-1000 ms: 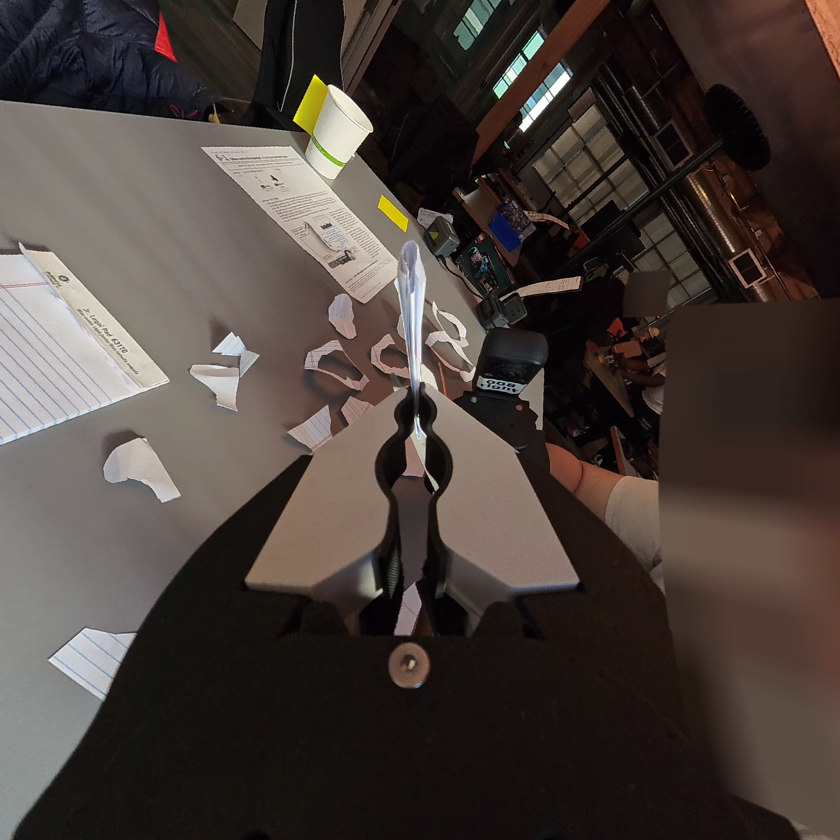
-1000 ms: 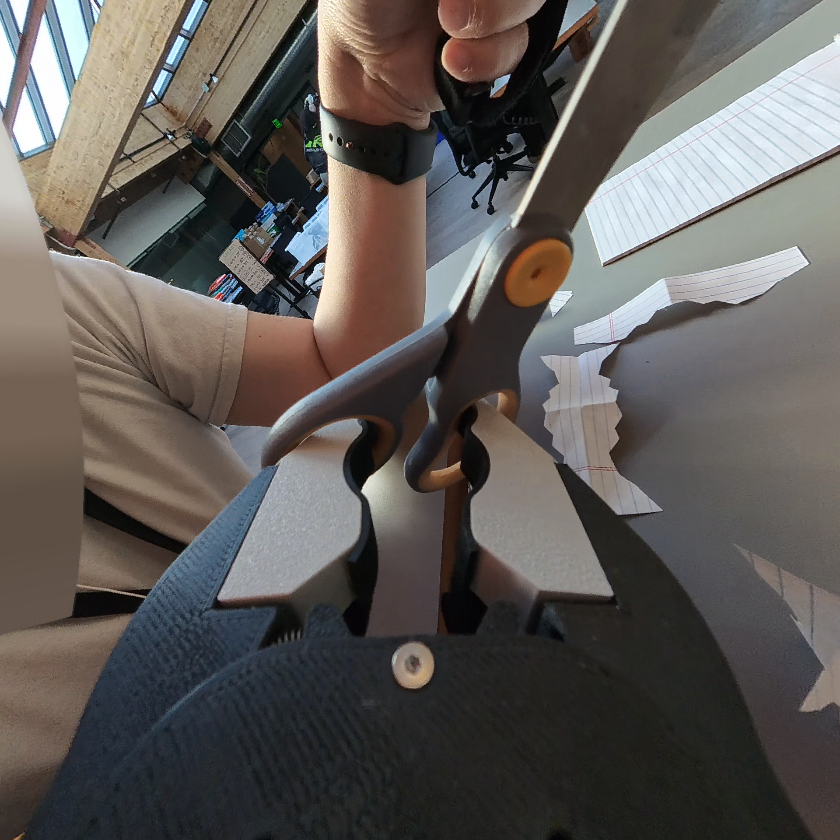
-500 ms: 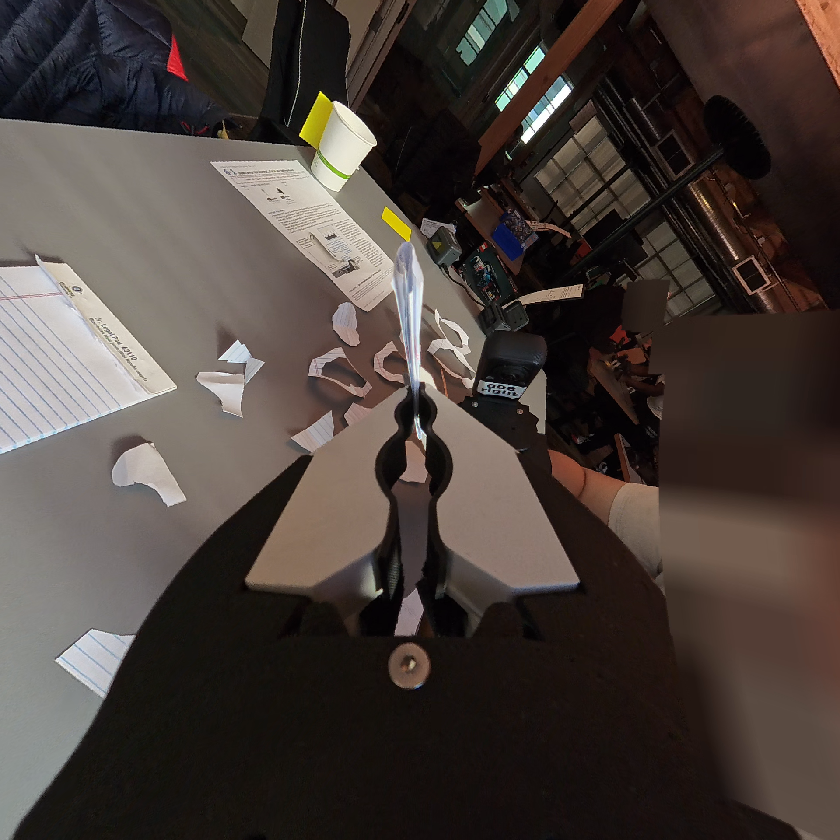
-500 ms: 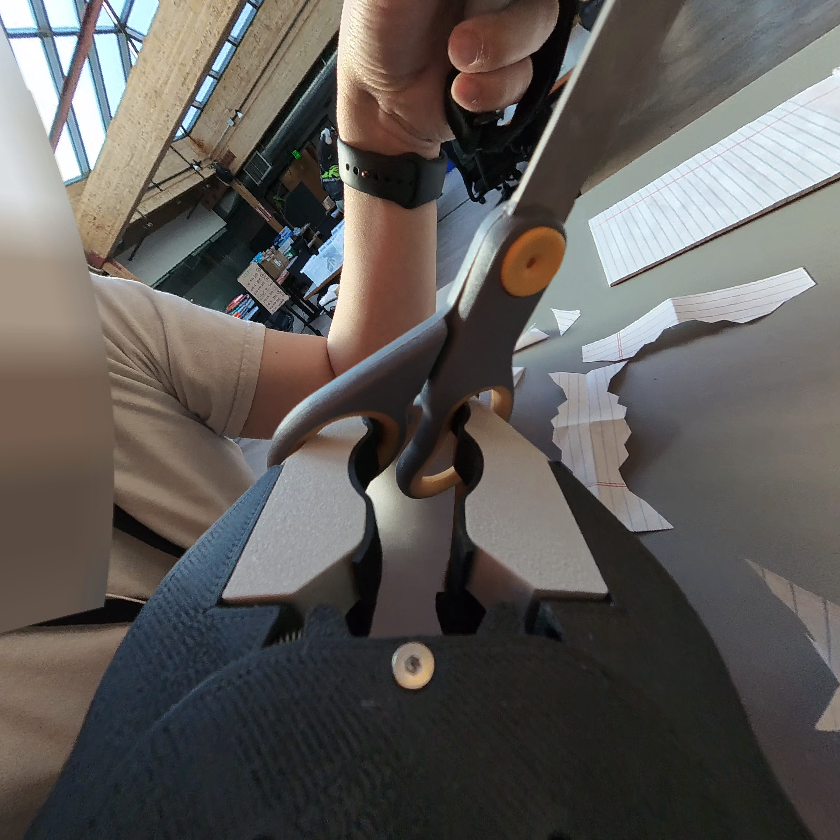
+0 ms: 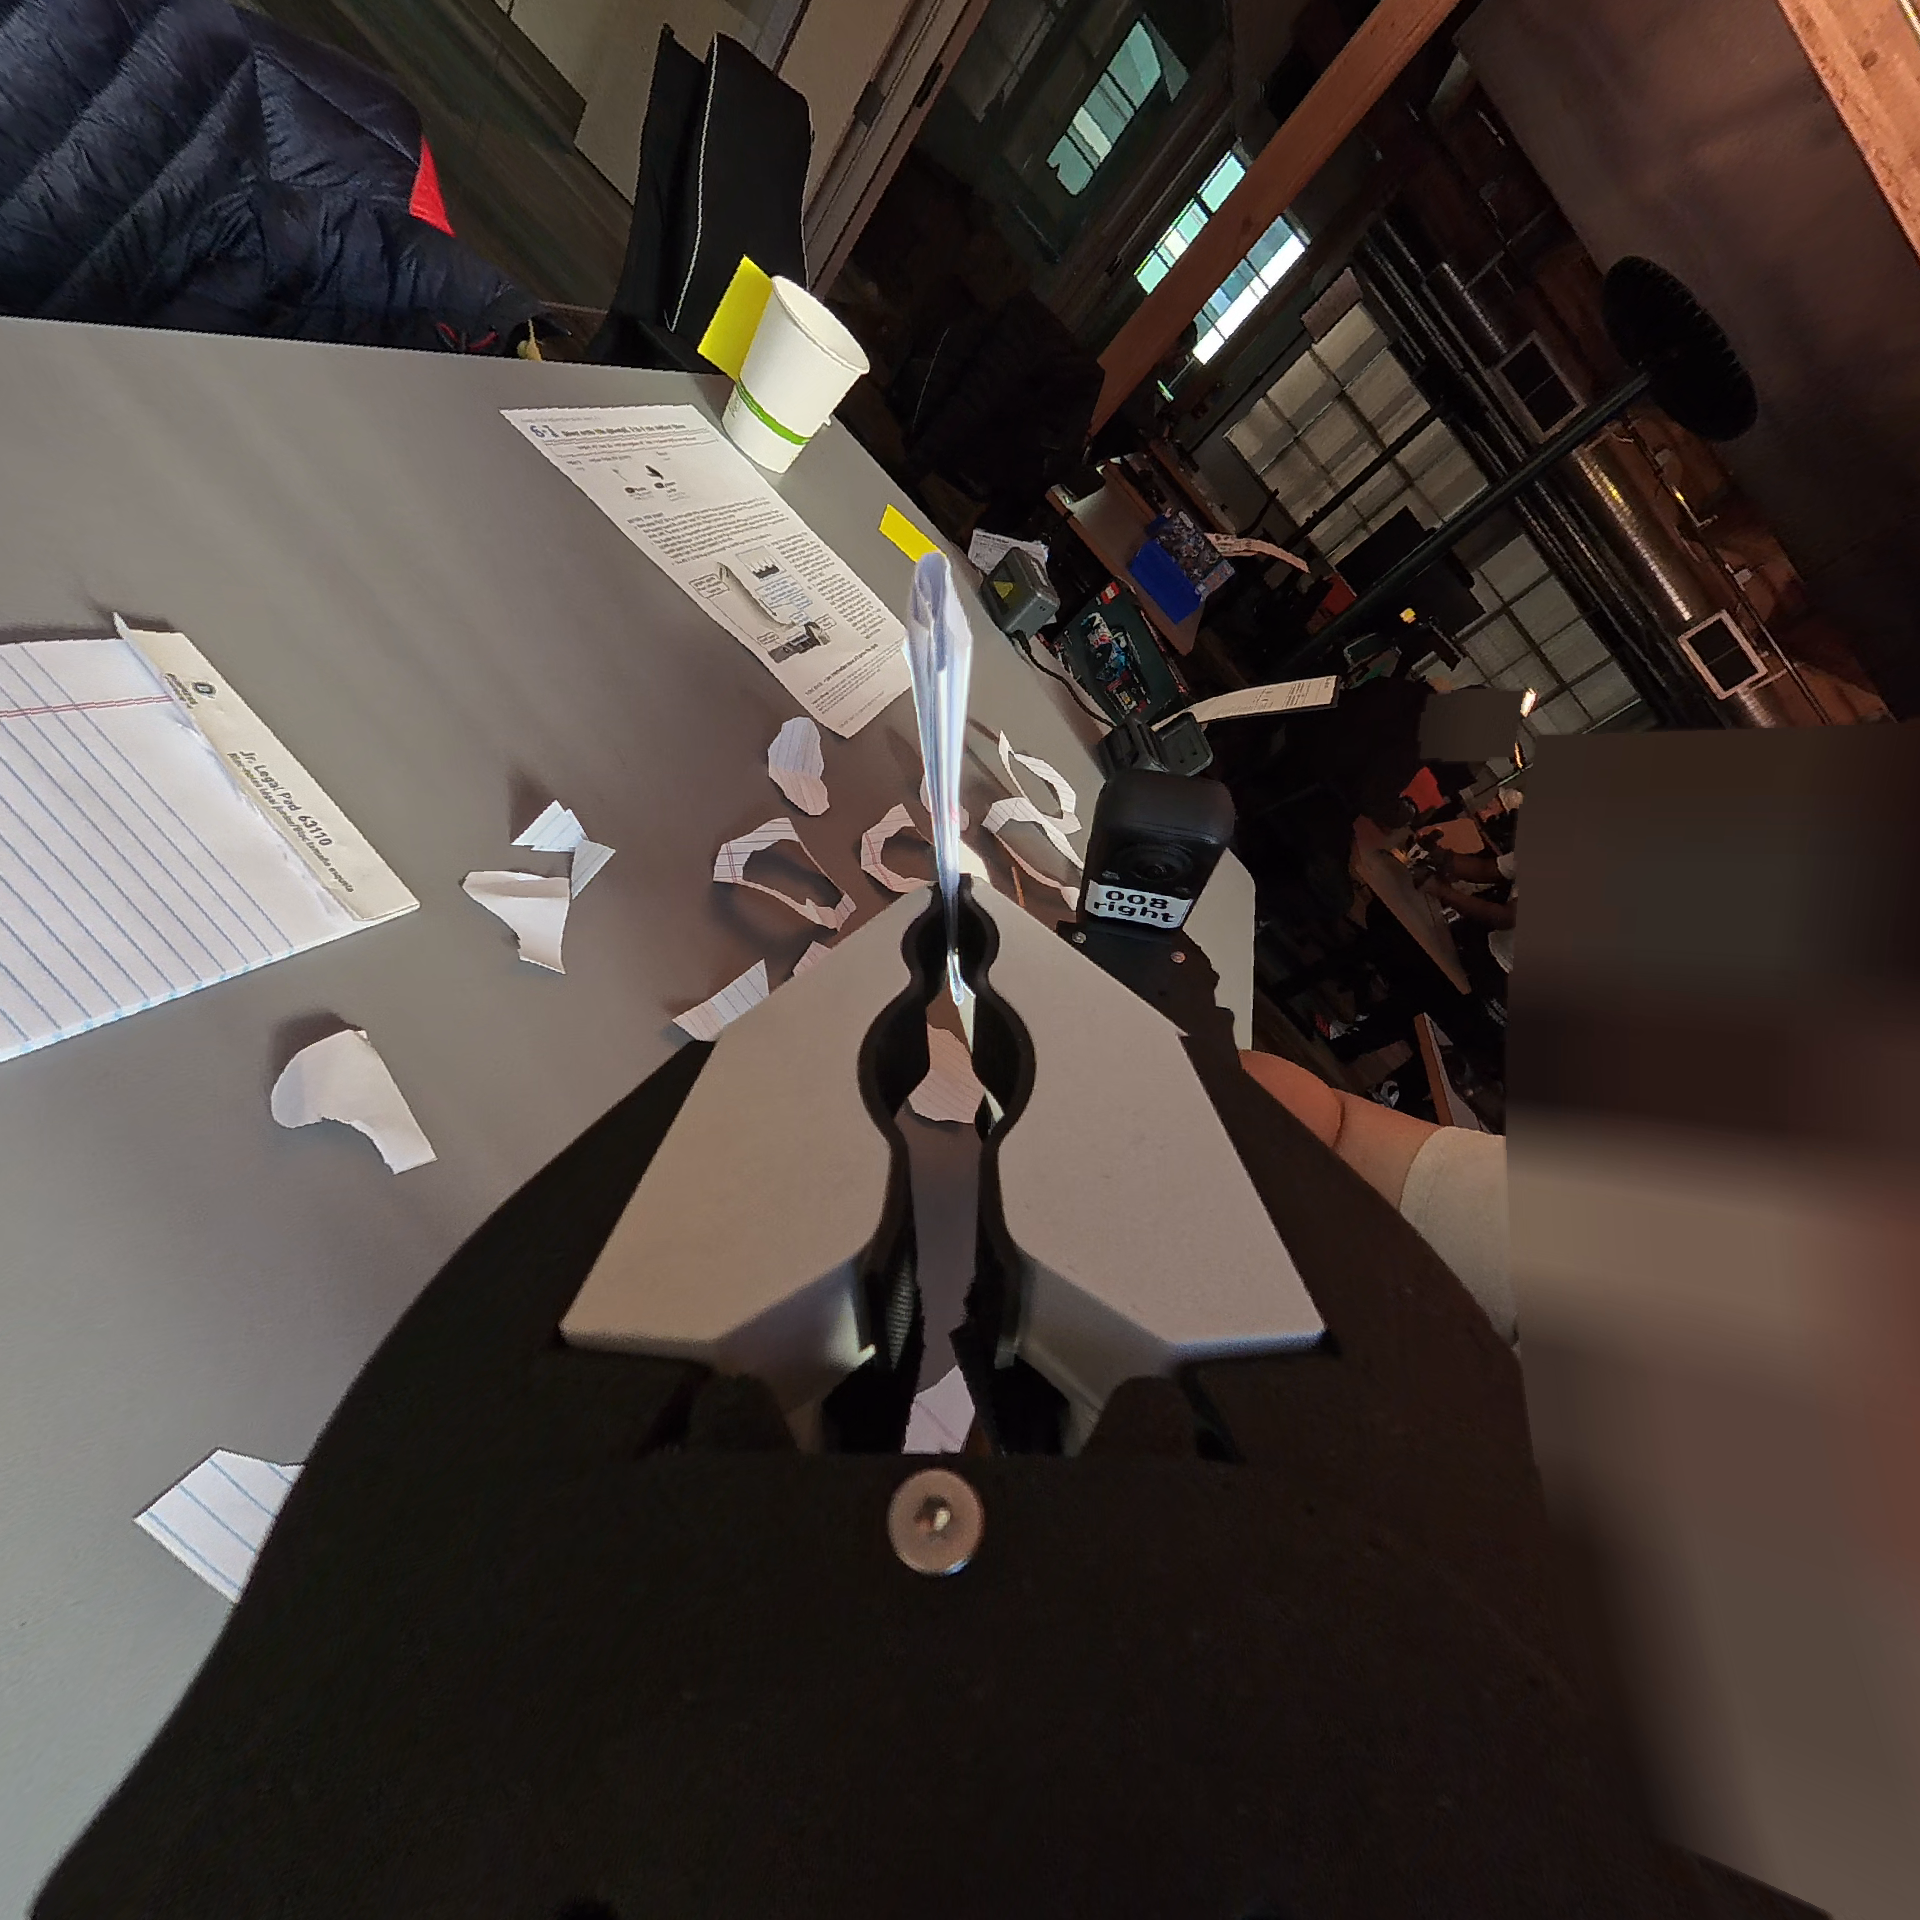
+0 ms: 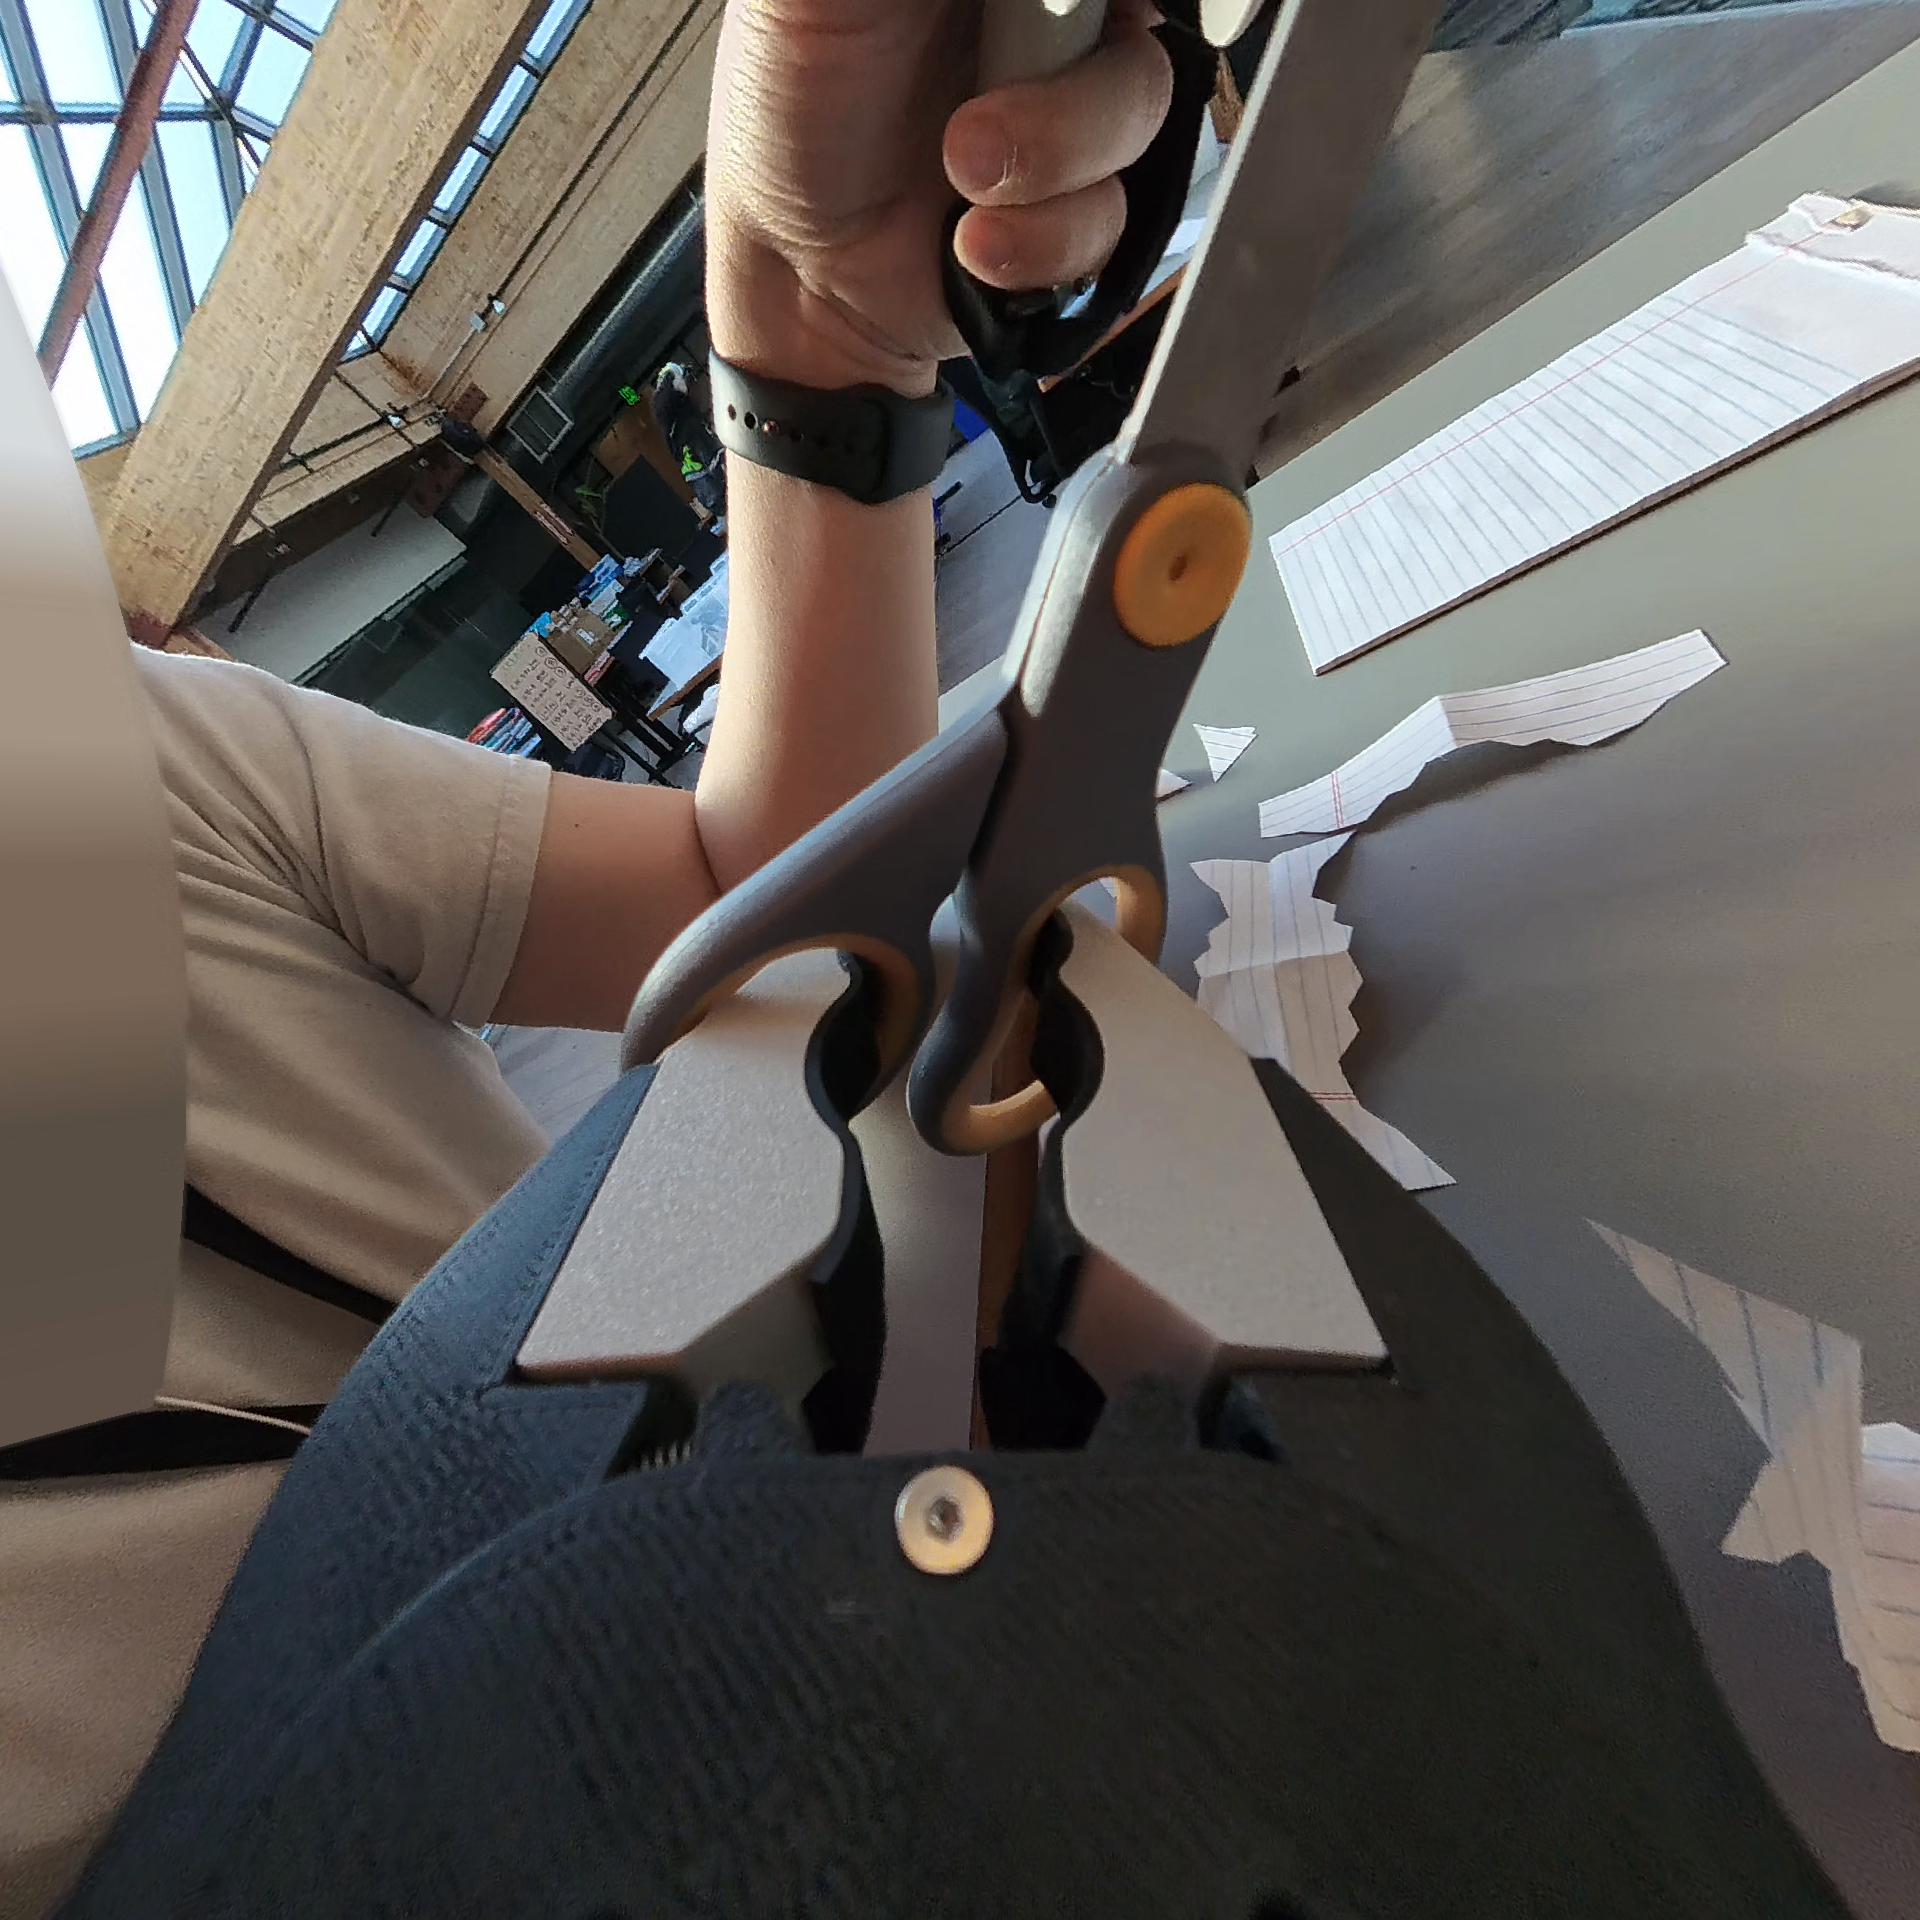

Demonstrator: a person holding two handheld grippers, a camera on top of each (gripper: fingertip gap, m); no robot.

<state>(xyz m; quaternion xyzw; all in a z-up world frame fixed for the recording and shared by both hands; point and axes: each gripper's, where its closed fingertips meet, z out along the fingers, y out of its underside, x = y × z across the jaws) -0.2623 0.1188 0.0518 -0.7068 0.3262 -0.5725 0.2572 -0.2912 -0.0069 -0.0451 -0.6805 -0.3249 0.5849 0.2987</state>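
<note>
The left gripper is pinching a folded lined paper edge-on above a grey table that is carrying paper scraps and a lined pad.

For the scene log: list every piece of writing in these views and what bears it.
Wording not copied; only the bearers:
White label on the black camera: legible.
Binding strip of the lined pad: legible.
Printed sheet on the table: mostly too small.
Cardboard sign far off, right wrist view: too small.
</note>
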